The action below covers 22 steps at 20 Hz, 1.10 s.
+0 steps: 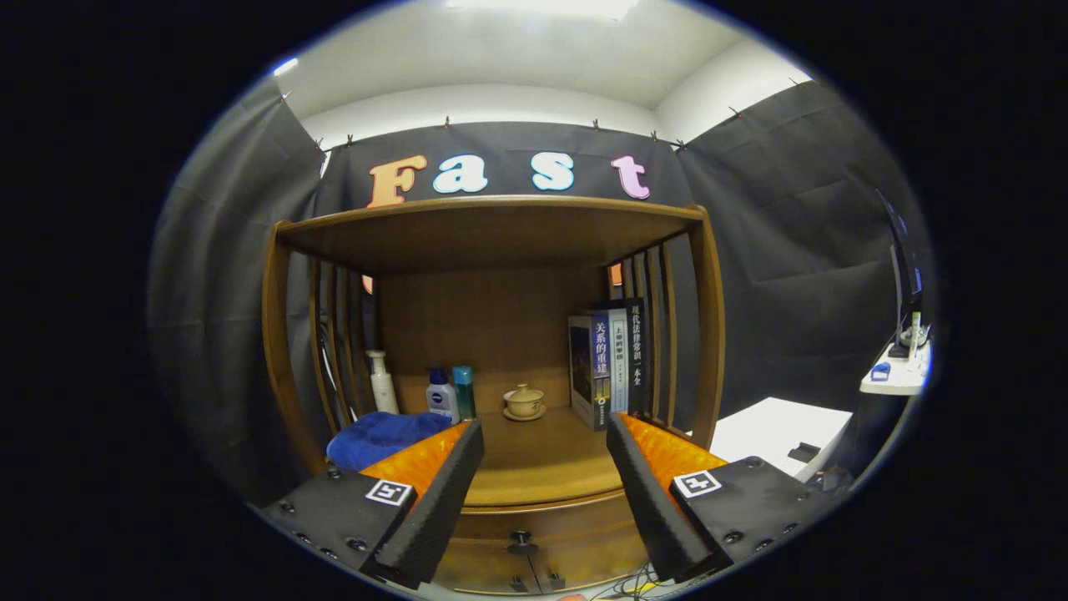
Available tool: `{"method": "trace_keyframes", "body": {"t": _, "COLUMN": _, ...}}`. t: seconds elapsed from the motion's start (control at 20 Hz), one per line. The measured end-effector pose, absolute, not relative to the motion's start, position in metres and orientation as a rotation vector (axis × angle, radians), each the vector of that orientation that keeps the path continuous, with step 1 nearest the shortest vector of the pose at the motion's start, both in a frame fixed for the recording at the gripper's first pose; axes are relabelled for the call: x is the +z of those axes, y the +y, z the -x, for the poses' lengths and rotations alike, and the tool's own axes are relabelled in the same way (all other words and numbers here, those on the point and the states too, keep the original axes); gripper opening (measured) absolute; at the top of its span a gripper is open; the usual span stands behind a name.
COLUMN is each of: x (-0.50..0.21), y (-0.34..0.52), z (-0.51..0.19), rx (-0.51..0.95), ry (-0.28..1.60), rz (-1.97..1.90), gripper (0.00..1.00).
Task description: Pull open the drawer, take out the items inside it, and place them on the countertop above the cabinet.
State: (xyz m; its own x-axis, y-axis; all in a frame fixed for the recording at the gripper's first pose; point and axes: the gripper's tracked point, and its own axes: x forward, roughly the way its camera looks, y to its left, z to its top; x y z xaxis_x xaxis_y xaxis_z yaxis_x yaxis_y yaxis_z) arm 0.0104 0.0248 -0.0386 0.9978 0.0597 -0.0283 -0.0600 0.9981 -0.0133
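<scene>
A wooden cabinet stands ahead of me with its countertop (538, 467) lying between and beyond my fingers. Under the countertop edge the drawer front (576, 547) is closed, and its small dark knob (522, 542) sits low between my fingers. My gripper (544, 442) is open, held apart from the cabinet and a little above the drawer, with nothing between the fingers. The drawer's contents are hidden.
On the countertop stand a white pump bottle (382, 382), two small bottles (450, 394), a lidded teacup on a saucer (524, 402) and upright books (607, 361). A blue cloth (380, 438) lies at its left front. A white table (776, 430) stands to the right.
</scene>
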Motion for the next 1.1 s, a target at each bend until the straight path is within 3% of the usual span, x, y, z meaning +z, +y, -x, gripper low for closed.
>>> {"method": "trace_keyframes", "body": {"t": 0.4, "x": -0.105, "y": 0.050, "z": -0.029, "rx": 0.147, "ry": 0.007, "rz": 0.017, "gripper": 0.98}}
{"method": "trace_keyframes", "body": {"t": 0.7, "x": -0.213, "y": 0.047, "z": -0.050, "rx": 0.147, "ry": 0.132, "rz": 0.042, "gripper": 0.98}}
{"method": "trace_keyframes", "body": {"t": 1.1, "x": -0.293, "y": 0.021, "z": -0.065, "rx": 0.116, "ry": 0.260, "rz": 0.057, "gripper": 0.98}}
